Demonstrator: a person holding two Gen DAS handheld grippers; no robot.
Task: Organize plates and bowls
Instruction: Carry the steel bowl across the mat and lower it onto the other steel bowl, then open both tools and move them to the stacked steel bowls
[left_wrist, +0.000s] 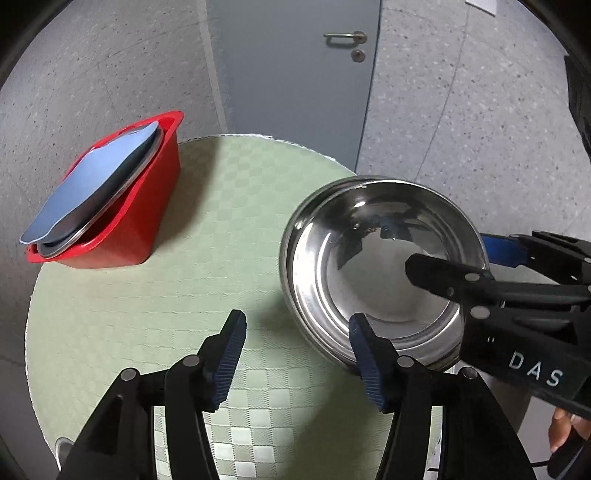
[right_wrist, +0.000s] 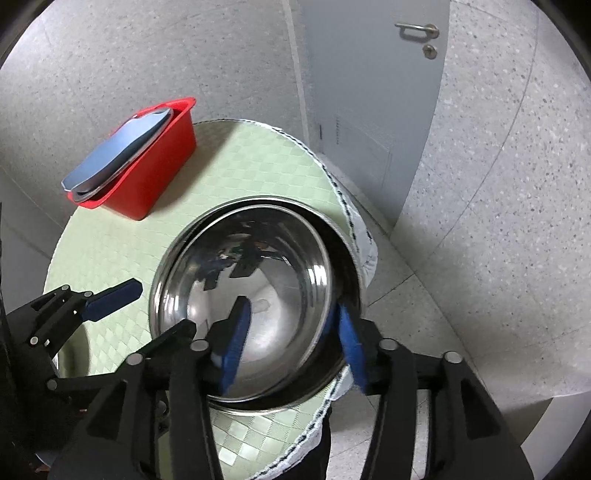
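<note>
Nested steel bowls (left_wrist: 373, 266) stand on the right side of the round green table (left_wrist: 184, 288); they also show in the right wrist view (right_wrist: 266, 295). My right gripper (right_wrist: 291, 343) is open and straddles the bowls' near rim, one finger inside the top bowl, one outside. It enters the left wrist view from the right (left_wrist: 454, 258). My left gripper (left_wrist: 295, 354) is open and empty just left of the bowls, above the cloth; it shows in the right wrist view (right_wrist: 110, 299). A red bin (left_wrist: 122, 218) at the table's far left holds blue and steel plates (left_wrist: 92, 184).
A grey door (left_wrist: 295, 74) with a handle stands behind the table. Speckled floor surrounds the table. The tablecloth's white hem (right_wrist: 354, 229) hangs over the right edge beside the bowls. The red bin also shows in the right wrist view (right_wrist: 147, 177).
</note>
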